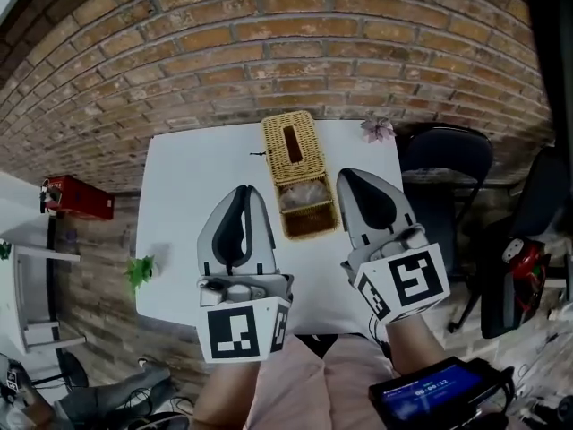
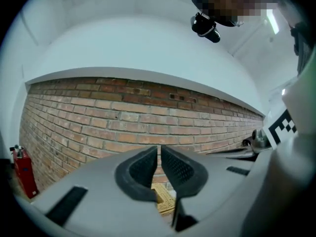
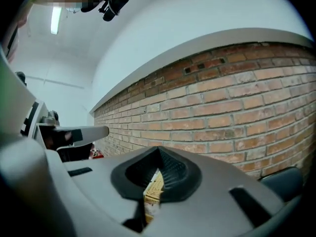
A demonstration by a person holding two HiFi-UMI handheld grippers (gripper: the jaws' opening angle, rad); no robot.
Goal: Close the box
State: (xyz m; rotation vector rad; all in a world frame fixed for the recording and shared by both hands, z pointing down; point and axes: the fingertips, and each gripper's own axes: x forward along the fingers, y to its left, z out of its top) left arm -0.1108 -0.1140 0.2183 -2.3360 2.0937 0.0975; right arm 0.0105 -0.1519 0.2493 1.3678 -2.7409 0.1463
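A woven wicker box point(image 1: 309, 213) stands open at the far middle of the white table point(image 1: 192, 182), with something pale inside it. Its slotted lid point(image 1: 291, 146) lies tipped back toward the brick wall. My left gripper point(image 1: 243, 189) hovers just left of the box, jaws shut and empty. My right gripper point(image 1: 345, 174) hovers just right of it, also shut on nothing. In the left gripper view the left gripper point(image 2: 159, 149) shows a thin slit between its pads, with a piece of the wicker box point(image 2: 165, 199) beyond. In the right gripper view the right gripper point(image 3: 158, 150) is closed tight, with the wicker box point(image 3: 154, 189) visible below the tips.
A small pink flower point(image 1: 378, 130) sits at the table's far right corner. A dark chair point(image 1: 446, 164) stands right of the table. A red extinguisher point(image 1: 76, 197) and a green plant point(image 1: 141, 270) are to the left. A screen device point(image 1: 434, 391) lies near my knees.
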